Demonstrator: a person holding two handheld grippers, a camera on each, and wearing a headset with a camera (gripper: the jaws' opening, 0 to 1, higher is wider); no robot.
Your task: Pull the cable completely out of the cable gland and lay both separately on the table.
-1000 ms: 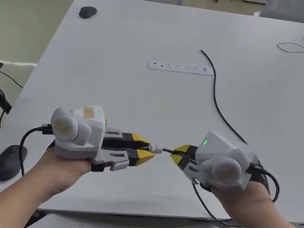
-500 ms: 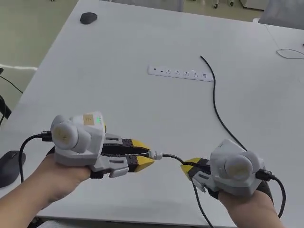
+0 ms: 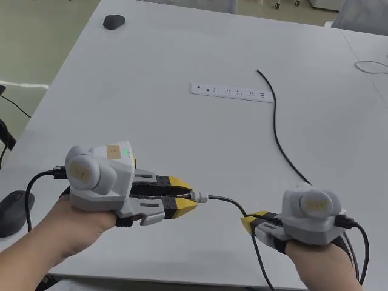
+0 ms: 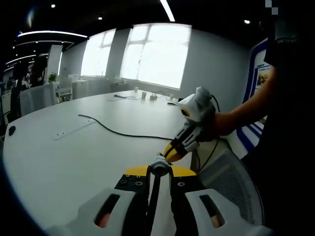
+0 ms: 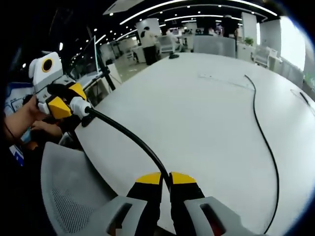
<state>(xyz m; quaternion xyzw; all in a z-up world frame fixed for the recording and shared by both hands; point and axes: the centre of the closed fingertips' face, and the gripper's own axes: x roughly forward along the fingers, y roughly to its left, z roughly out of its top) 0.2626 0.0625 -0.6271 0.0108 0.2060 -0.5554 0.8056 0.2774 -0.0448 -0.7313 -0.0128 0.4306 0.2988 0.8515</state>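
Power strip (image 3: 230, 93) on table (image 3: 151, 127), mouse (image 3: 113, 22) behind-left.

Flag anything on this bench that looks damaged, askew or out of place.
Nothing stands out. The left claw grips the cable gland, and the right claw pinches the cable, which runs unbroken between them. The power strip lies flat on the table.

Nearer you than the power strip (image 3: 230, 93), your left gripper (image 3: 189, 195) clamps the cable gland (image 3: 199, 197); your right gripper (image 3: 248, 222) pinches its cable (image 3: 228, 200).

black cable (image 3: 227, 200), white cable gland (image 3: 199, 197), grey table (image 3: 182, 54)
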